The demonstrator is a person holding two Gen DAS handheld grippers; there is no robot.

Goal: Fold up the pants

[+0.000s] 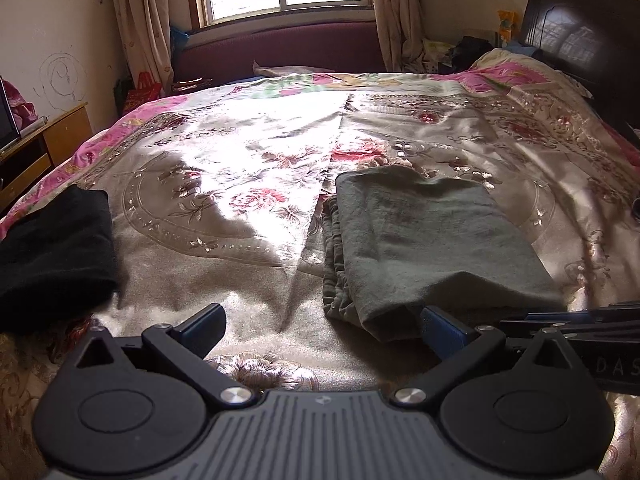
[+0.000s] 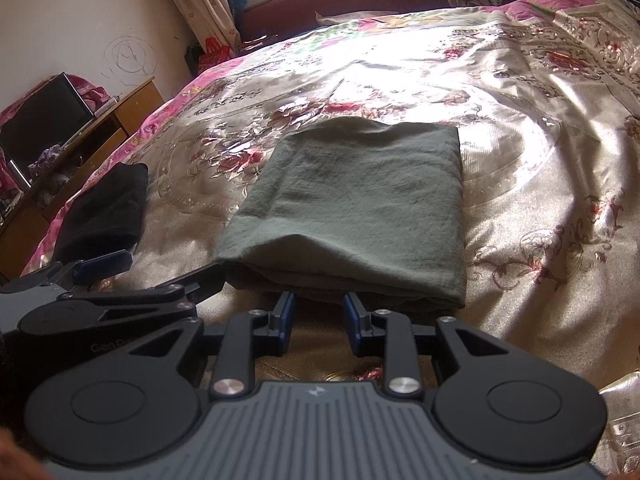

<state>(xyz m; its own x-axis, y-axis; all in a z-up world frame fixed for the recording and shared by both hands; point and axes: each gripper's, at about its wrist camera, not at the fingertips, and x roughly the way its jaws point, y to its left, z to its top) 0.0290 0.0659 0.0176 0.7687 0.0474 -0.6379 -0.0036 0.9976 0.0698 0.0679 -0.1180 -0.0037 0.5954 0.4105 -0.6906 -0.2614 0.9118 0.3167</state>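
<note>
Grey-green pants (image 1: 432, 240) lie folded into a thick rectangle on the floral bedspread (image 1: 224, 208); they also show in the right wrist view (image 2: 360, 200). My left gripper (image 1: 324, 326) is open wide just in front of the pants' near left corner, its right finger (image 1: 444, 330) touching the fabric edge. My right gripper (image 2: 318, 316) is open by a narrow gap, its fingertips at the pants' near folded edge, holding nothing. The left gripper (image 2: 152, 270) shows at the left of the right wrist view.
A folded black garment (image 1: 52, 252) lies on the bed's left side, also in the right wrist view (image 2: 108, 208). A wooden cabinet (image 2: 100, 128) with a dark screen stands left of the bed. A dark headboard (image 1: 580, 36) is at the far right.
</note>
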